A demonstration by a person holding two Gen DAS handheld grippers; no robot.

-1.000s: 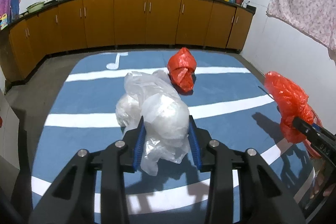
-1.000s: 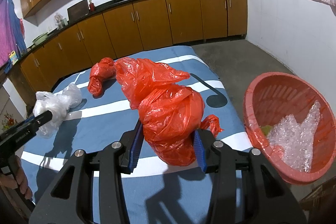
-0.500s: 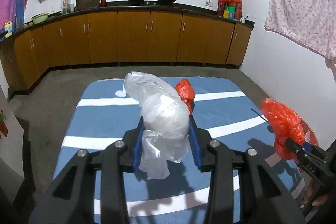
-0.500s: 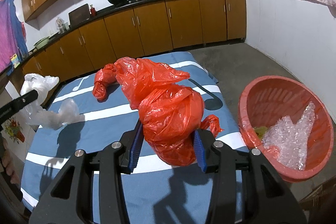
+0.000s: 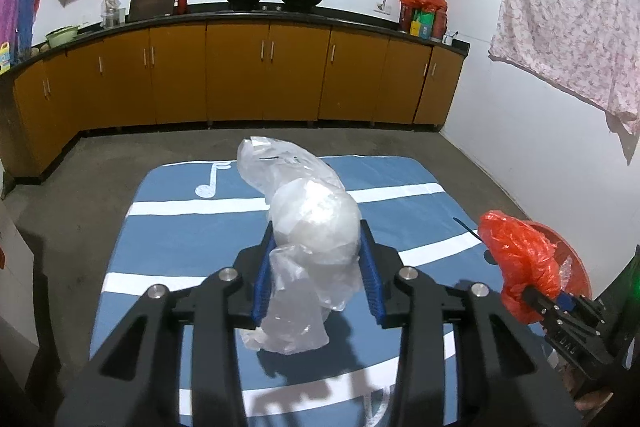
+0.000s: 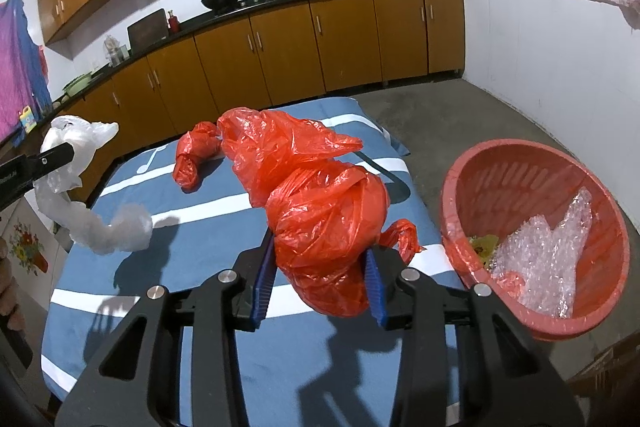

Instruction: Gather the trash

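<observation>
My left gripper (image 5: 316, 267) is shut on a clear white plastic bag (image 5: 308, 223) and holds it high above the blue striped table (image 5: 168, 239); the bag also shows in the right wrist view (image 6: 76, 187), hanging at the far left. My right gripper (image 6: 320, 283) is shut on a crumpled red plastic bag (image 6: 320, 203), held above the table's right side, beside the red basket (image 6: 472, 163). The red bag also shows in the left wrist view (image 5: 520, 259). A second red bag (image 6: 196, 159) lies on the table at the back.
The red basket holds bubble wrap (image 6: 548, 247) and some yellow scraps. It stands on the grey floor right of the table. Orange cabinets (image 5: 264, 75) with a black counter line the far wall. A floral cloth (image 5: 568, 7) hangs on the right wall.
My left gripper has risen well above the table with the white bag, lifting it off the surface. The right gripper has held the red bag almost still, slightly higher.
</observation>
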